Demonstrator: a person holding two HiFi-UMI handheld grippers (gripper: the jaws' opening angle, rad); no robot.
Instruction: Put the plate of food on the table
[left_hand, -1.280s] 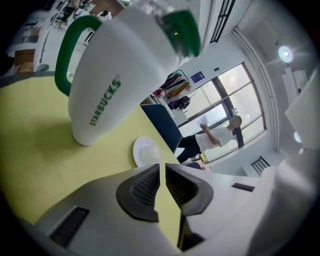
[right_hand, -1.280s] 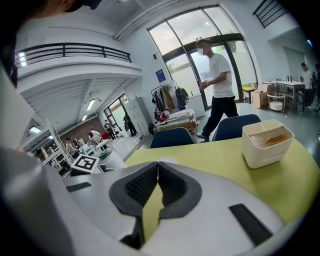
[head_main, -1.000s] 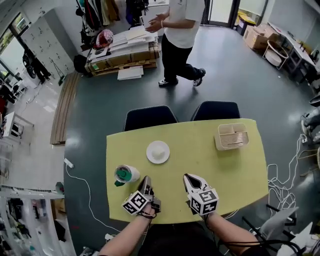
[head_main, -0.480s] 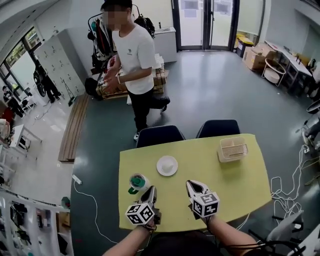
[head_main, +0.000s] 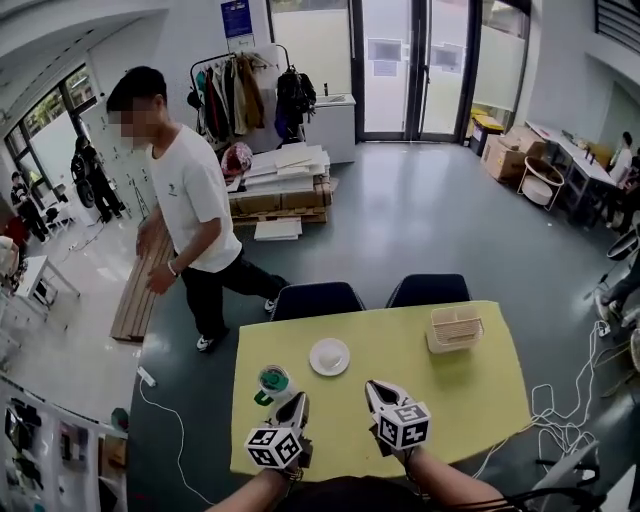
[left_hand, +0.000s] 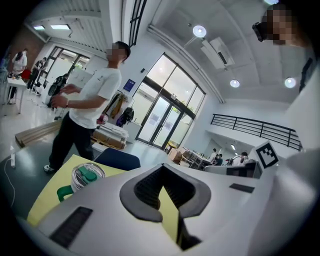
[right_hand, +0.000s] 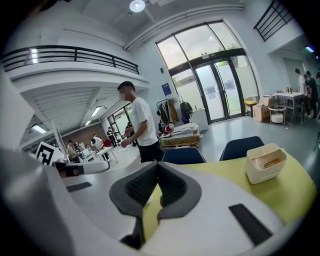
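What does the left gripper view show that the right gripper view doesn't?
Only the left gripper view: the clear cup with green lid. Only the right gripper view: the cream slotted plastic basket. Both: the yellow-green table, the person in a white T-shirt, a dark blue chair; the left tool and right tool are each shut, empty.

We hold a left gripper (head_main: 297, 402) and a right gripper (head_main: 372, 388), both in smooth white plastic shells that narrow to a point. At the back of each sits a cube (head_main: 273, 447) with black-and-white square markers on its faces. Looking along the jaws, we see dark grey pads (left_hand: 145, 189), ribbed on their inner faces and rimmed by a curved edge. A flat black strip (left_hand: 70, 226) is set into each white side. Our forearms (head_main: 455, 487) are bare.
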